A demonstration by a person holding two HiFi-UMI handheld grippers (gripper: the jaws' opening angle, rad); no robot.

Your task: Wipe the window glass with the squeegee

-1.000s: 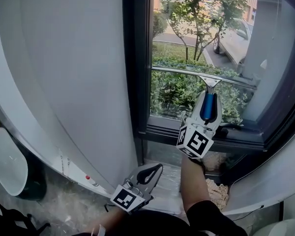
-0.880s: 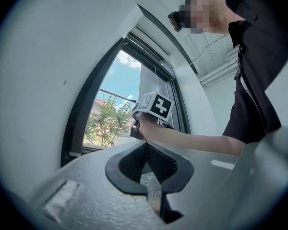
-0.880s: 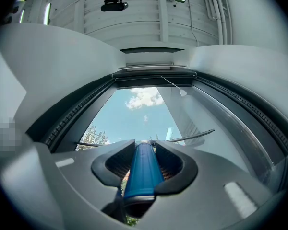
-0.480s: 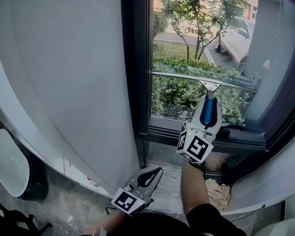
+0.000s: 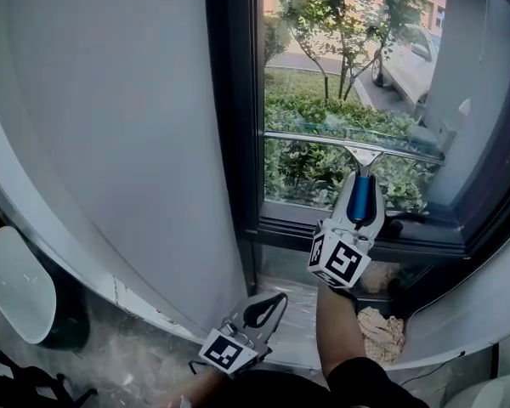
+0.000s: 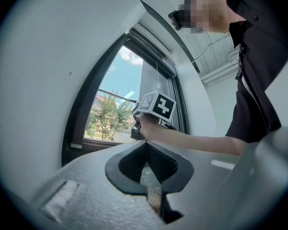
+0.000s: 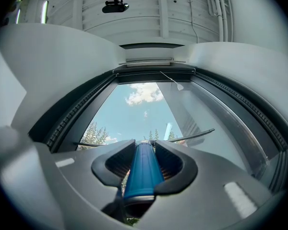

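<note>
The squeegee has a blue handle (image 5: 361,199) and a long metal blade (image 5: 306,138) lying flat across the lower window glass (image 5: 323,75). My right gripper (image 5: 363,177) is shut on the blue handle, pointing up at the pane. In the right gripper view the handle (image 7: 141,171) fills the gap between the jaws and the blade (image 7: 194,136) crosses the glass ahead. My left gripper (image 5: 270,303) hangs low near the floor, shut with nothing in it. The left gripper (image 6: 145,145) view looks toward the right gripper's marker cube (image 6: 158,105) at the window.
A dark window post (image 5: 234,143) and sill (image 5: 297,228) border the pane. A white wall panel (image 5: 110,143) stands to the left. On the floor are a white bin (image 5: 17,287) at far left and a beige rag (image 5: 381,323) below the sill.
The squeegee blade and my right gripper have slid a little down the glass. The left gripper has drifted slightly right and lower, still shut.
</note>
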